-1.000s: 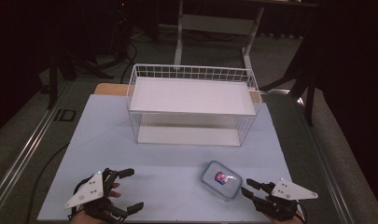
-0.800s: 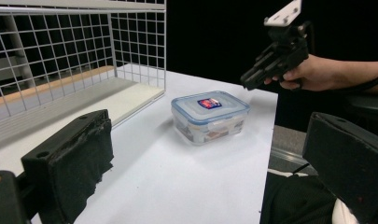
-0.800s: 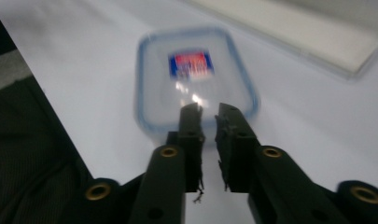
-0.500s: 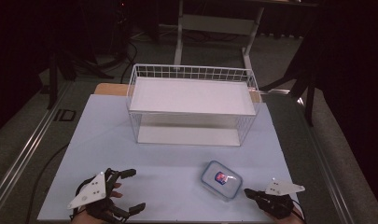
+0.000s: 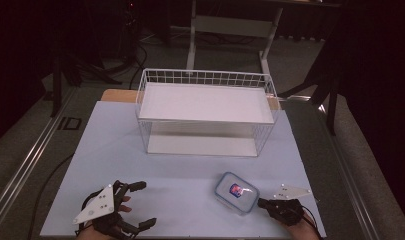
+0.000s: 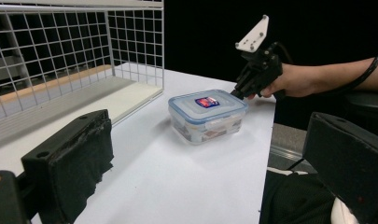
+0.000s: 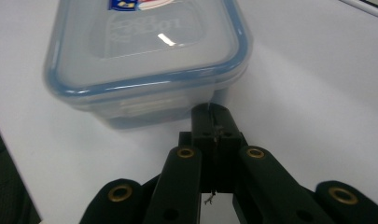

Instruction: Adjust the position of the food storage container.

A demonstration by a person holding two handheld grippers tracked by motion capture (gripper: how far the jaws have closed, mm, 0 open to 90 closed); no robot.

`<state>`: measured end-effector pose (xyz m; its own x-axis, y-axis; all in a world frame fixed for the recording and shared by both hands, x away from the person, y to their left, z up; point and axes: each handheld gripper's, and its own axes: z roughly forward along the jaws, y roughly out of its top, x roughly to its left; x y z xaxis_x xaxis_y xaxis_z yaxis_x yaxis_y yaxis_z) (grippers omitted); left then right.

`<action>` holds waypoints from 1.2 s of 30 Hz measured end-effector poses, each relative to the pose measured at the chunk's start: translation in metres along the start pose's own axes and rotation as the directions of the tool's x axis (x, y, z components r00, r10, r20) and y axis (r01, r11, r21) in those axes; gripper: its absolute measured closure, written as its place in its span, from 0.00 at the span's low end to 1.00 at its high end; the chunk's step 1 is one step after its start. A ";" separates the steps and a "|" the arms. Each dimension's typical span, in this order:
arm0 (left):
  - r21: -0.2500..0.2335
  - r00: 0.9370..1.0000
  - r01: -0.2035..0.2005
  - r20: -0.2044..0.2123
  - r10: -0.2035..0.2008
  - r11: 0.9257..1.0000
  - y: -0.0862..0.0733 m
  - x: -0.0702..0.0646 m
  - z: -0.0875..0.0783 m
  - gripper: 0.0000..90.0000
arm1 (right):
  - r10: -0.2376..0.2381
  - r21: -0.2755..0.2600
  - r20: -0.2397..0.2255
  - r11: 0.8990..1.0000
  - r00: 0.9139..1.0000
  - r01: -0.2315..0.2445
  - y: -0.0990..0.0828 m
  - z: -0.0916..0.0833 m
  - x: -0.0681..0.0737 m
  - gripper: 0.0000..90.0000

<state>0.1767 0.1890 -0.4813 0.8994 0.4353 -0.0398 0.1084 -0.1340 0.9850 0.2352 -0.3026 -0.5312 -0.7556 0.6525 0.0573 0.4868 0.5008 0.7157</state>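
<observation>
1. Right now the right gripper (image 5: 260,202) is sitting at the near right corner of the table (image 5: 190,175), its jaws pressed together with nothing between them; they have just been closing.
2. The closed tips are pointing at the food container (image 5: 236,192), a clear box with a blue-rimmed lid, and in the right gripper view (image 7: 212,122) they are meeting its near side wall just under the lid's rim; whether they are actually touching it is hard to tell.
3. The food container (image 7: 144,56) is lying flat on the table, lid on, just to the left of the right gripper and well in front of the white wire basket (image 5: 206,112).
4. In the left gripper view the right gripper (image 6: 236,92) is angling down onto the far edge of the food container (image 6: 206,114).
5. The left gripper (image 5: 145,202) is resting at the near left corner, jaws spread wide and holding nothing, well apart from the container.
</observation>
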 end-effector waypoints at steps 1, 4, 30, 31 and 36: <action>-0.001 1.000 0.002 0.000 -0.002 1.000 0.000 0.000 0.000 0.03 | 0.006 0.000 -0.007 1.000 1.000 -0.006 0.002 0.002 -0.001 1.00; 0.007 1.000 -0.002 0.001 0.002 1.000 0.000 0.000 0.002 0.03 | -0.015 0.011 0.000 1.000 1.000 0.015 0.009 0.007 -0.001 1.00; 0.010 1.000 0.005 0.005 -0.005 1.000 -0.002 0.000 0.001 0.03 | -0.065 0.009 0.009 0.998 0.998 0.065 0.069 0.063 -0.002 1.00; 0.011 1.000 0.004 0.004 -0.004 1.000 -0.002 0.000 0.002 0.03 | -0.066 0.010 0.016 0.998 0.998 0.066 0.067 0.060 -0.001 1.00; 0.012 1.000 0.000 0.005 0.000 1.000 -0.002 -0.002 0.003 0.03 | -0.057 0.034 0.004 0.998 0.998 0.057 0.060 0.055 0.007 1.00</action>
<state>0.1762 0.1860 -0.4835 0.9016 0.4305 -0.0409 0.1136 -0.1445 0.9830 0.2830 -0.2373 -0.5261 -0.7802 0.6254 0.0136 0.4576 0.5559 0.6940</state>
